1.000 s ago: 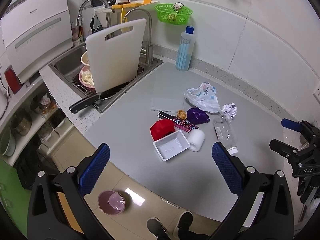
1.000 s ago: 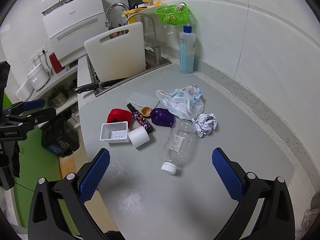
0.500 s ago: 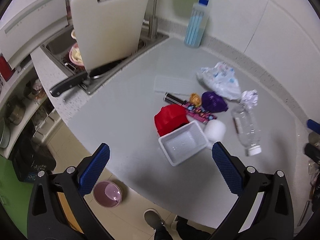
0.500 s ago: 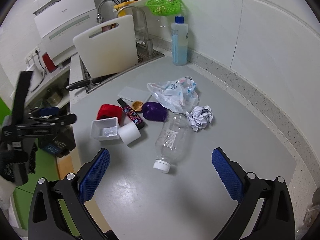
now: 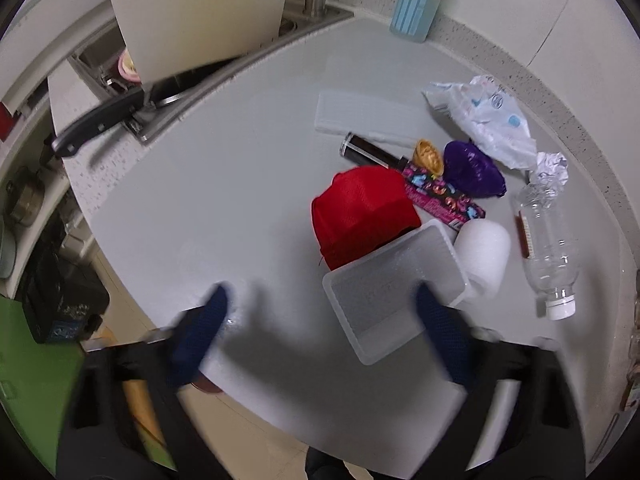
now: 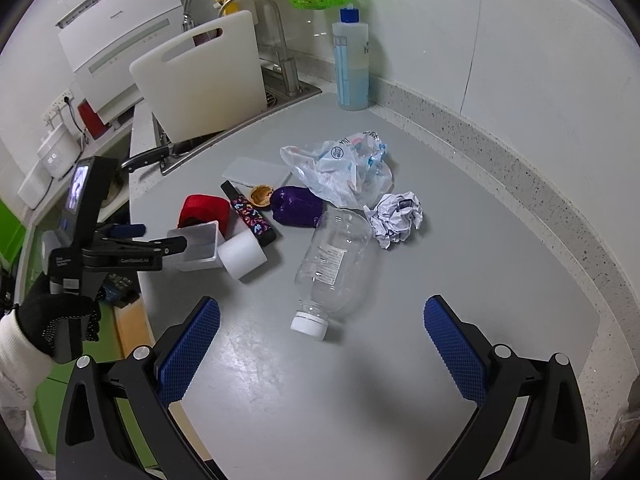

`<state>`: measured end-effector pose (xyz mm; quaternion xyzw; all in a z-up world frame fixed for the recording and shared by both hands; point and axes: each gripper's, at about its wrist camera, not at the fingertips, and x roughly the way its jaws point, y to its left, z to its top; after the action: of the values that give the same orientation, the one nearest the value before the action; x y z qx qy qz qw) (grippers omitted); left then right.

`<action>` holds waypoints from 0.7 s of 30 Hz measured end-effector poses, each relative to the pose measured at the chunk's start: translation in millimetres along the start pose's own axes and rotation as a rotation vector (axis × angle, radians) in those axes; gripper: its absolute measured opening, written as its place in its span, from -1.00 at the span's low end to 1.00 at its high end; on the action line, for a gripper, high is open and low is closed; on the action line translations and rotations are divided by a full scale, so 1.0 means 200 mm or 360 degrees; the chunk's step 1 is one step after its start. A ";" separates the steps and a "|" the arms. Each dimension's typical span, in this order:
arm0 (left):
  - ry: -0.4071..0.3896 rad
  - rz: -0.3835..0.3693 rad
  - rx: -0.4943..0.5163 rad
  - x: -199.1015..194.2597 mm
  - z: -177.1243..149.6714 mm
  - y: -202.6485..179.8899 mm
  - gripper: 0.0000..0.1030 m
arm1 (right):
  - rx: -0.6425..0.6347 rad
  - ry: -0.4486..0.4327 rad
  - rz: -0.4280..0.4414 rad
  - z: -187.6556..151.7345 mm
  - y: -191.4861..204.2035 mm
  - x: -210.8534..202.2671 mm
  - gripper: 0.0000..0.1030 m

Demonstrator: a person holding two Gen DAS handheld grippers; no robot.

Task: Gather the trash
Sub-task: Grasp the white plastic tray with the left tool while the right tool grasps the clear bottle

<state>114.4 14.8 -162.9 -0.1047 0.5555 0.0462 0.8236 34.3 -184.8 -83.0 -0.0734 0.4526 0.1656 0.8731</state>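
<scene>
Presently: left gripper (image 5: pixel 320 312), jaws apart and just closing, straddled the tray (image 5: pixel 394 292) wall for pickup; right gripper (image 6: pixel 322 340) hung wide over the bottle (image 6: pixel 336 264).

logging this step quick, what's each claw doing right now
left claw: open, jaws just been closing, one finger in the clear tray, not gripping it
right claw: open, empty, above the bottle

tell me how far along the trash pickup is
Nothing looks collected yet. The left gripper, jaws just closing, straddles the near wall of the clear rectangular plastic tray without pinching it. The open right gripper is empty. The clear plastic bottle and crumpled white paper still lie there.
</scene>
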 end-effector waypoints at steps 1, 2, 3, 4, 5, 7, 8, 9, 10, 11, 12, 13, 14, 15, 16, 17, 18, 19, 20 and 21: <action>0.0025 0.0002 -0.0011 0.02 0.00 0.01 0.27 | 0.0001 0.0004 0.0002 0.00 0.00 0.01 0.90; 0.0038 -0.0001 -0.0018 0.03 0.00 0.01 0.11 | 0.0002 0.0010 0.0004 0.00 -0.01 0.01 0.90; 0.0053 0.0008 -0.0016 0.04 -0.01 0.02 -0.07 | 0.0004 0.0015 0.0008 0.01 -0.01 0.02 0.90; 0.0068 -0.0003 -0.0012 0.06 -0.01 0.01 -0.18 | 0.0006 0.0020 0.0014 0.01 -0.01 0.03 0.90; 0.0076 -0.0014 -0.0012 0.07 -0.01 0.01 -0.38 | 0.0009 0.0024 0.0016 0.01 -0.01 0.03 0.90; 0.0084 -0.0038 -0.0029 0.08 -0.01 0.00 -0.79 | 0.0011 0.0031 0.0020 0.02 -0.02 0.05 0.90; 0.0081 -0.0047 -0.0039 0.08 -0.01 0.01 -0.84 | 0.0010 0.0032 0.0019 0.02 -0.01 0.05 0.90; 0.0076 -0.0040 -0.0038 0.07 -0.01 0.01 -0.91 | 0.0008 0.0034 0.0018 0.02 -0.01 0.06 0.90; 0.0066 -0.0037 -0.0031 0.06 -0.01 0.00 -0.94 | 0.0008 0.0038 0.0019 0.02 -0.01 0.07 0.90; 0.0057 -0.0040 -0.0029 0.04 -0.01 0.00 -0.94 | 0.0009 0.0038 0.0020 0.03 -0.01 0.07 0.90; 0.0050 -0.0029 -0.0028 0.02 -0.01 -0.01 -0.94 | 0.0010 0.0038 0.0018 0.03 -0.01 0.08 0.90; 0.0032 -0.0029 -0.0032 0.00 -0.01 -0.01 -0.94 | 0.0011 0.0038 0.0015 0.03 -0.01 0.08 0.90; 0.0016 -0.0039 -0.0038 -0.03 0.00 0.00 -0.94 | 0.0015 0.0040 0.0014 0.03 -0.01 0.08 0.90; 0.0008 -0.0041 -0.0039 -0.05 0.00 -0.01 -0.94 | 0.0024 0.0043 0.0013 0.04 -0.01 0.09 0.90; -0.0011 -0.0031 -0.0030 -0.10 -0.02 0.01 -0.94 | 0.0031 0.0047 0.0011 0.04 -0.01 0.10 0.90; -0.0029 -0.0037 -0.0028 -0.12 -0.01 0.01 -0.94 | 0.0035 0.0050 0.0007 0.04 -0.01 0.11 0.90; -0.0043 -0.0039 -0.0024 -0.15 -0.01 0.01 -0.94 | 0.0040 0.0053 0.0002 0.05 -0.01 0.12 0.90; -0.0063 -0.0039 -0.0017 -0.19 -0.01 0.00 -0.94 | 0.0045 0.0055 -0.0001 0.05 -0.01 0.13 0.90; -0.0083 -0.0042 -0.0012 -0.23 -0.01 0.00 -0.94 | 0.0056 0.0059 -0.0002 0.06 -0.02 0.15 0.90; -0.0094 -0.0048 -0.0011 -0.25 0.00 -0.01 -0.94 | 0.0060 0.0061 -0.0006 0.06 -0.01 0.16 0.90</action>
<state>96.2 15.4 -115.8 -0.1145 0.5291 0.0389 0.8399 61.7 -176.8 -101.6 -0.0609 0.4722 0.1541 0.8658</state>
